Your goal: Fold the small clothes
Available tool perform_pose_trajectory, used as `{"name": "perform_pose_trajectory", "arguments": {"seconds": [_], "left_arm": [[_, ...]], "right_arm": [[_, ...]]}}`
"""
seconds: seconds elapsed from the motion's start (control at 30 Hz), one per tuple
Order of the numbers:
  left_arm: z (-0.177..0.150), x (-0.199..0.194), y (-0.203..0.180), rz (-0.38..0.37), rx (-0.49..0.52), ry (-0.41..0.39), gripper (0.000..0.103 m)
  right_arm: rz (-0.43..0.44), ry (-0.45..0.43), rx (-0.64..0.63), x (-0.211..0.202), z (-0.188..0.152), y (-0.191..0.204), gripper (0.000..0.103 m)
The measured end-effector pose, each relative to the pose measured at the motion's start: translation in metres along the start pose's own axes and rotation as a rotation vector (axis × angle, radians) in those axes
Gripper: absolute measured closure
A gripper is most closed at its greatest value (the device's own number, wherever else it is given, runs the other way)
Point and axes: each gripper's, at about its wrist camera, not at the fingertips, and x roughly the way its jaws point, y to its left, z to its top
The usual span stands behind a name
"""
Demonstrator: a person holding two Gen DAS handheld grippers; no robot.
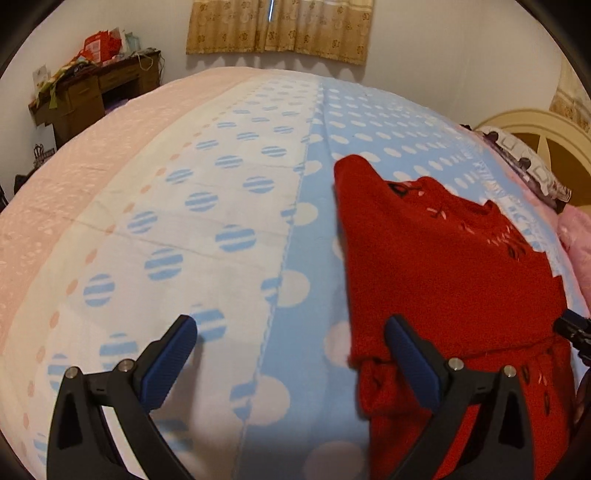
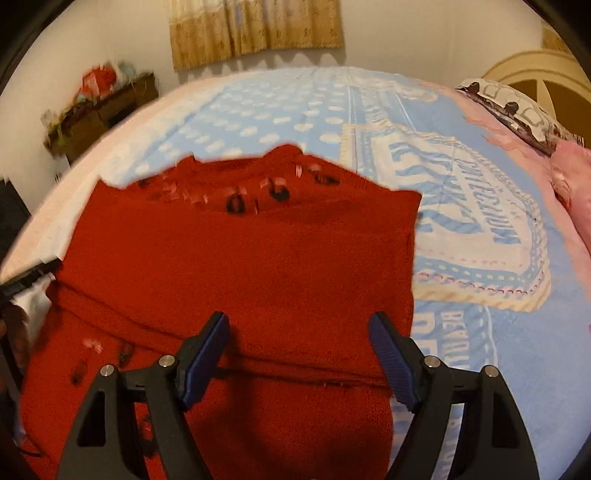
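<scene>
Cluttered wooden desk against far wall, left; gold curtain above bed; polka-dot blanket covering bed; left gripper jaws spread, holding nothing, its right finger over sweater's left edge; red sweater partly folded on blanket; right gripper jaws spread above sweater, empty; patterned pillow and pink fabric at headboard, right.

Red sweater lies on the blue dotted bedspread.
</scene>
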Motion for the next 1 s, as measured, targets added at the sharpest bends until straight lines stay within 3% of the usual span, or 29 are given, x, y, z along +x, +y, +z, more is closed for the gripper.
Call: {"name": "perform_pose_trajectory", "arguments": {"seconds": [0.2, 0.33, 0.5, 0.77, 1.0], "left_arm": [[-0.001, -0.009, -0.007, 0.004, 0.026, -0.033, 0.000], [-0.006, -0.020, -0.016, -0.011, 0.065, -0.070, 0.000], [-0.008, -0.015, -0.029, -0.001, 0.130, -0.044, 0.000], [-0.010, -0.020, -0.023, -0.013, 0.097, -0.041, 0.000], [-0.017, -0.050, -0.024, -0.048, 0.101, -0.084, 0.000]], "right_arm": [[0.031, -0.063, 0.060, -0.019, 0.000, 0.001, 0.022], [0.015, -0.033, 0.049, -0.009, -0.002, 0.002, 0.022], [0.004, -0.021, 0.051, -0.008, -0.002, 0.003, 0.022], [0.021, -0.069, 0.078, -0.027, -0.005, 0.000, 0.022], [0.009, -0.065, 0.061, -0.044, -0.011, 0.008, 0.021]]}}
